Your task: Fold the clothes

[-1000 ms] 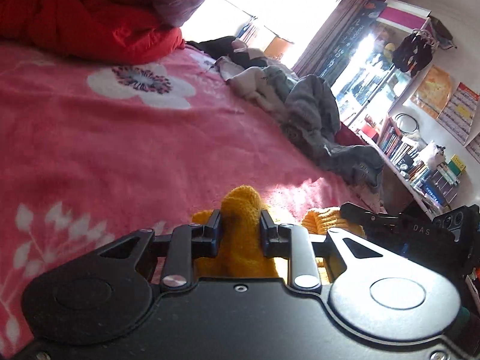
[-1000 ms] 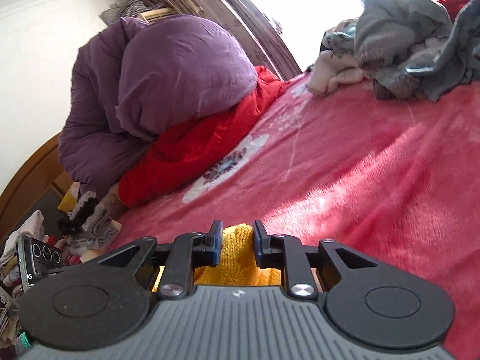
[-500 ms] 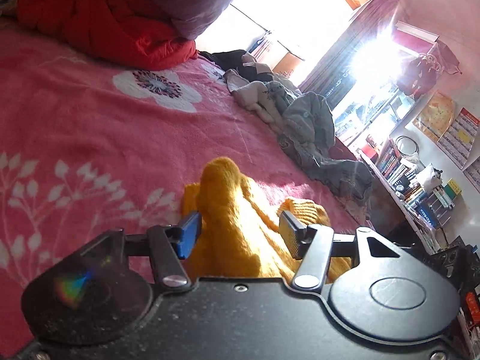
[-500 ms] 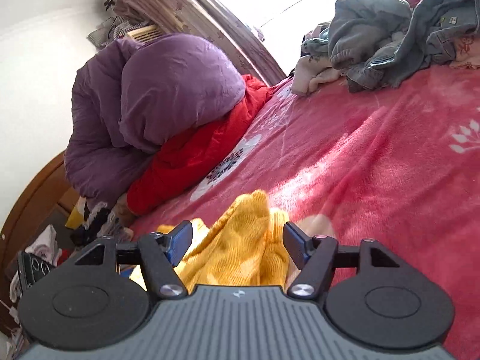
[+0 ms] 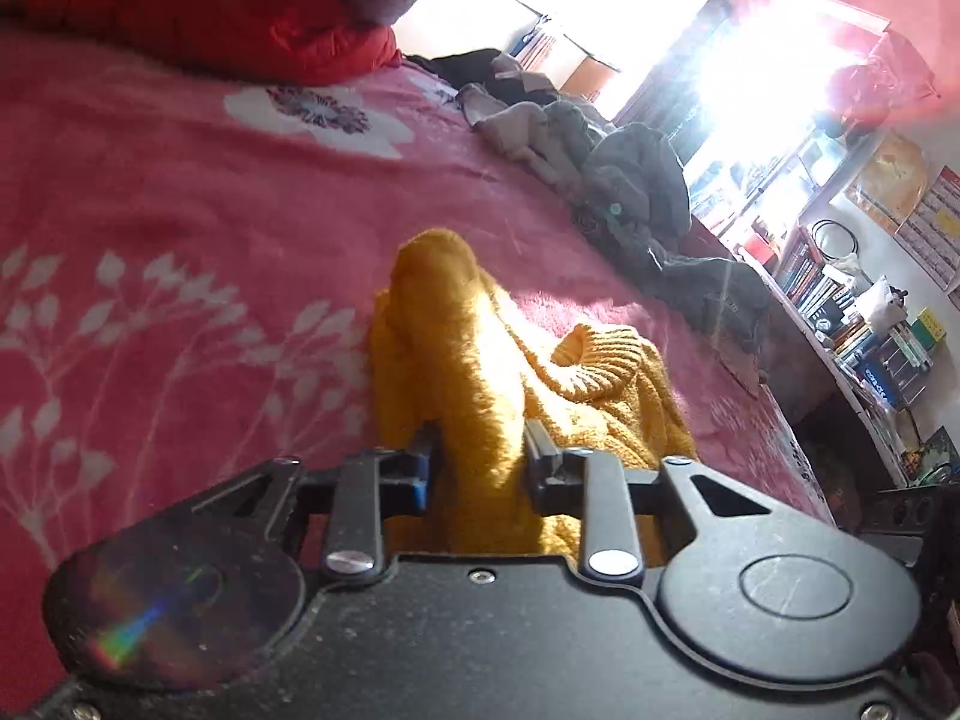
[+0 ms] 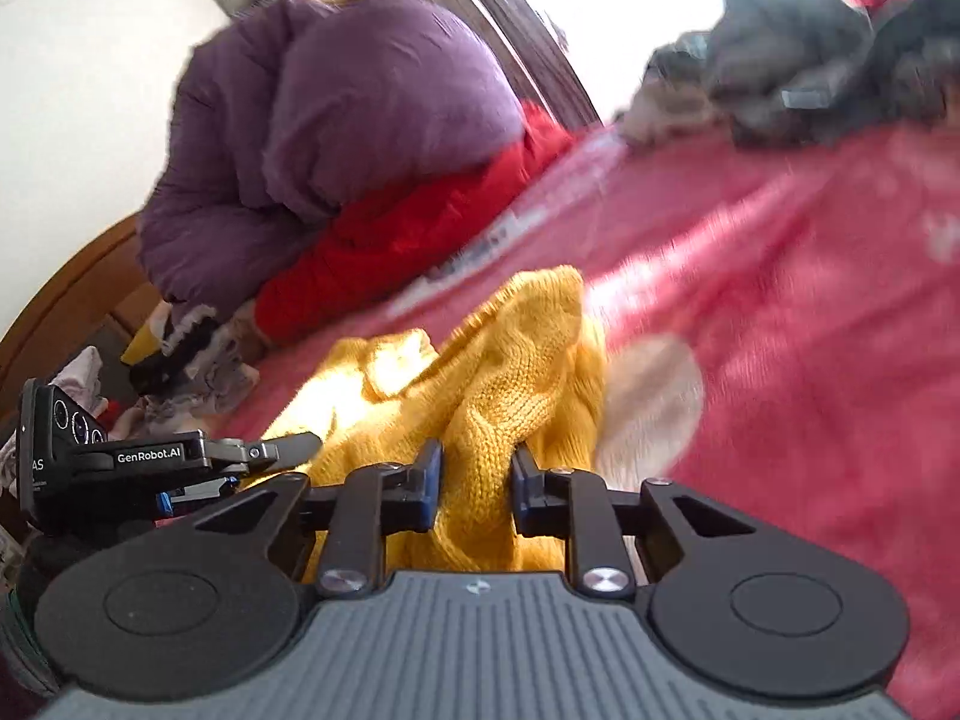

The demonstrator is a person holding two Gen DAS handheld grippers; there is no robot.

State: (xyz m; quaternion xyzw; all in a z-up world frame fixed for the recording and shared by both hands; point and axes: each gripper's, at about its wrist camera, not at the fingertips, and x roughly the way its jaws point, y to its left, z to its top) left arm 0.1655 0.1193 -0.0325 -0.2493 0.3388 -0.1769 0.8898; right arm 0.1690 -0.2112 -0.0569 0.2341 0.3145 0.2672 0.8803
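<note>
Pink bedspread (image 5: 180,192) under claw-pinched yellow sweater (image 5: 480,360)

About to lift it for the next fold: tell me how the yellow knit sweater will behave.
Likely floppy: the yellow sweater already slumps in soft folds on the bed. Its chunky knit probably grips well between the right gripper pads. Loose parts outside the left gripper may sag.

Mustard-yellow knit sweater (image 5: 480,372), bunched, on pink bedspread (image 5: 180,192)

Black gripper (image 5: 480,462), blue pads (image 6: 429,483), silver screws (image 6: 341,581)
</note>
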